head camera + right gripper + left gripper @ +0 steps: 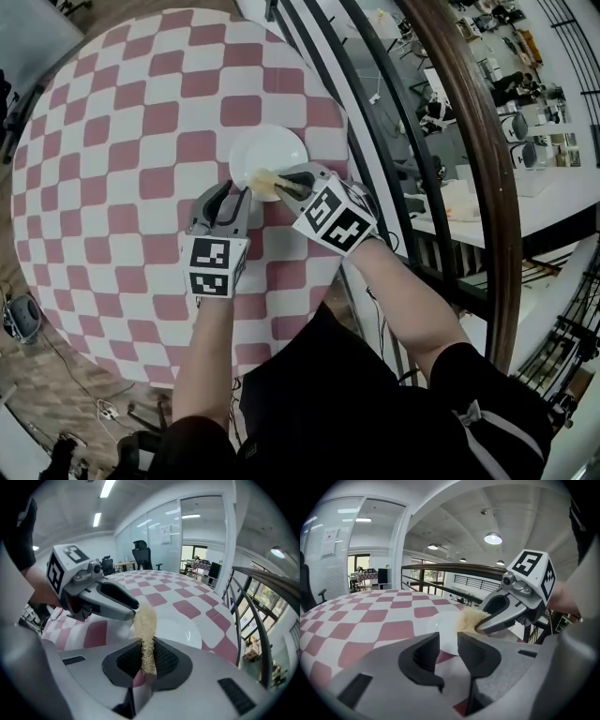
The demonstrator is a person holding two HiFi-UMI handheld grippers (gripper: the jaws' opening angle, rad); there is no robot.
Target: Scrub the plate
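A small white plate (pixel 267 150) sits on the checked table near its right edge. My right gripper (pixel 284 184) is shut on a pale yellow fibrous scrubber (pixel 263 180), whose end lies over the plate's near rim. In the right gripper view the scrubber (pixel 145 620) stands pinched between the pads, with the plate (pixel 183 630) beyond. My left gripper (pixel 230 195) is just left of the plate's near edge, open with nothing between its jaws. In the left gripper view the gap (pixel 448 640) faces the plate (pixel 440 627) and the scrubber (pixel 468 619).
The round table with a red and white checked cloth (pixel 122 141) ends close to the plate's right side. A dark wooden railing (pixel 459 141) curves past that edge, with a lower floor beyond. An office chair (pixel 142 554) stands far off.
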